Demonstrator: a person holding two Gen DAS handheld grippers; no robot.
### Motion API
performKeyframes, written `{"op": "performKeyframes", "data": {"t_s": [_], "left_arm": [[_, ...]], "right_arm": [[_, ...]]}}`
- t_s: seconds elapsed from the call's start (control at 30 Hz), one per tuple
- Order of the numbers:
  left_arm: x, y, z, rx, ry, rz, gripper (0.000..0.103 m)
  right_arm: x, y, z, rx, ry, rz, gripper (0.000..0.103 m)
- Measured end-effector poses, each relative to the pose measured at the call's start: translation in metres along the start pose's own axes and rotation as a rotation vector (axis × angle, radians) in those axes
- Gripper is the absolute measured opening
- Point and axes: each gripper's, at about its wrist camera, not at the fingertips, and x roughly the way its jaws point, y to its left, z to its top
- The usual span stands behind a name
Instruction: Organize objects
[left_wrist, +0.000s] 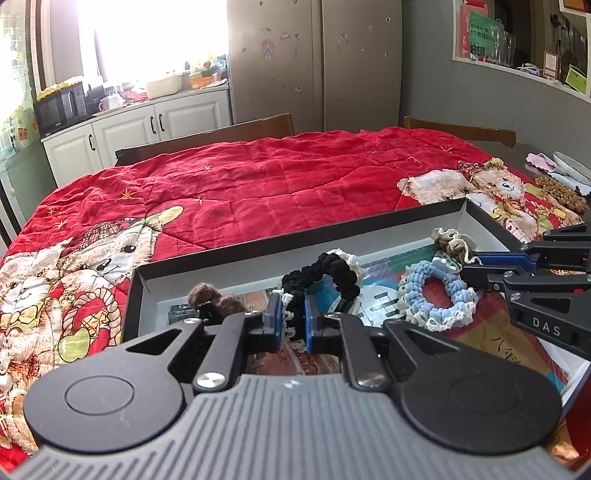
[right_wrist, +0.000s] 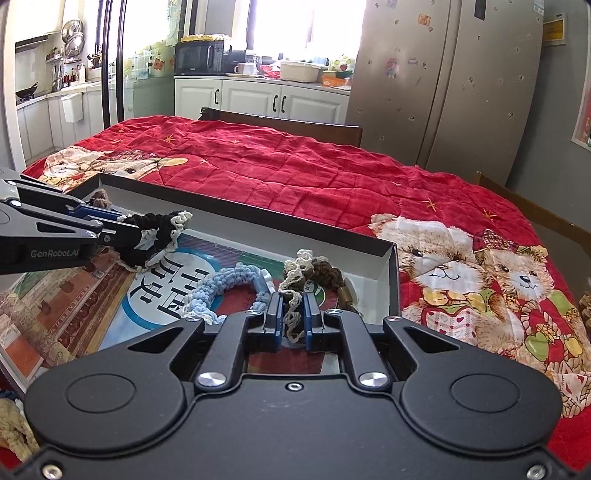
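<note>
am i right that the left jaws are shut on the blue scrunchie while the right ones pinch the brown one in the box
Not quite. In the left wrist view the left gripper is shut on the black scrunchie; the blue scrunchie lies free in the box. The right gripper does pinch the brown scrunchie.

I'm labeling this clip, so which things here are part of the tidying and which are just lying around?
In play:
black scrunchie, in left gripper
brown scrunchie, in right gripper
blue scrunchie
box

Lying about:
red quilt
plates
microwave
</note>
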Motion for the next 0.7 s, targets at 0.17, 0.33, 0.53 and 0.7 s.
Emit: {"op": "performKeyframes", "data": {"t_s": [0.17,0.33,0.53,0.7], "left_arm": [[0.0006,-0.0009,-0.0001,0.004,0.004,0.001,0.016],[0.0013,-0.0006,-0.0002,0.004,0.010,0.001,0.018],[0.0014,-0.0006,-0.0002,0.004,0.010,0.002,0.021],[0.0013,-0.0006,-0.0002,0.005,0.011,0.001,0.027]], "right_arm": [[0.0002,0.0000,-0.0003,0.001,0.002,0.003,0.013],[0.0002,-0.0001,-0.0004,0.002,0.002,0.004,0.014],[0.0003,-0.0005,-0.0004,0.003,0.002,0.005,0.014],[0.0002,-0.0007,-0.0003,0.002,0.002,0.005,0.015]]}}
